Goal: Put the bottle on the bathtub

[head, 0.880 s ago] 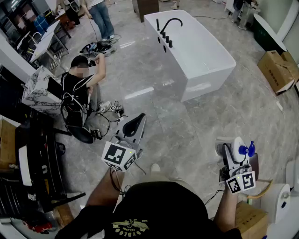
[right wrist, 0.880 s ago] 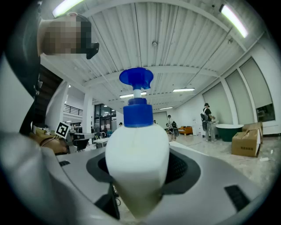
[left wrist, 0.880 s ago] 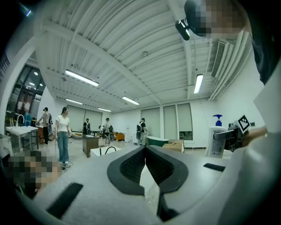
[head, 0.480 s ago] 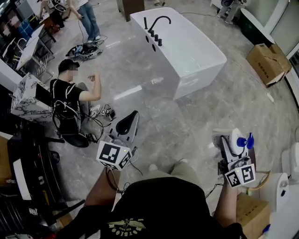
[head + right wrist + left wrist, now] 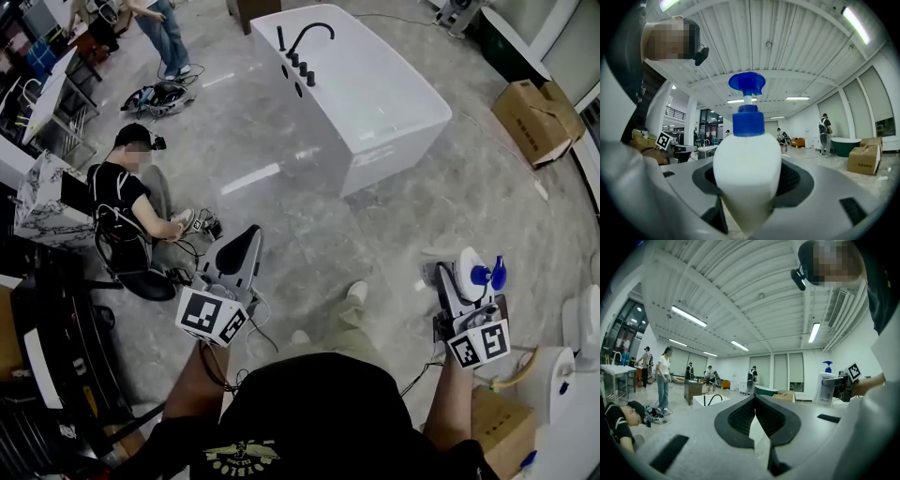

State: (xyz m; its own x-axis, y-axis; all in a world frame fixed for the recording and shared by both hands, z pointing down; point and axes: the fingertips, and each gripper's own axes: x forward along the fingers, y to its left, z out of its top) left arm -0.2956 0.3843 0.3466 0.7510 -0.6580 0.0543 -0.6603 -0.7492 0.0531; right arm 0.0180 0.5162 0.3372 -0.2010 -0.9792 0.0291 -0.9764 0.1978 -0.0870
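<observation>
Left gripper (image 5: 242,249), lower left of the head view: jaws pressed together, nothing between them. White bathtub (image 5: 380,94) with black faucet (image 5: 305,37) stands on the floor at upper centre, well apart from both grippers. Right gripper (image 5: 461,292), lower right: jaws pinch the white bottle (image 5: 466,267) by its body. Its blue pump head (image 5: 747,83) sits at upper centre of the right gripper view.
</observation>
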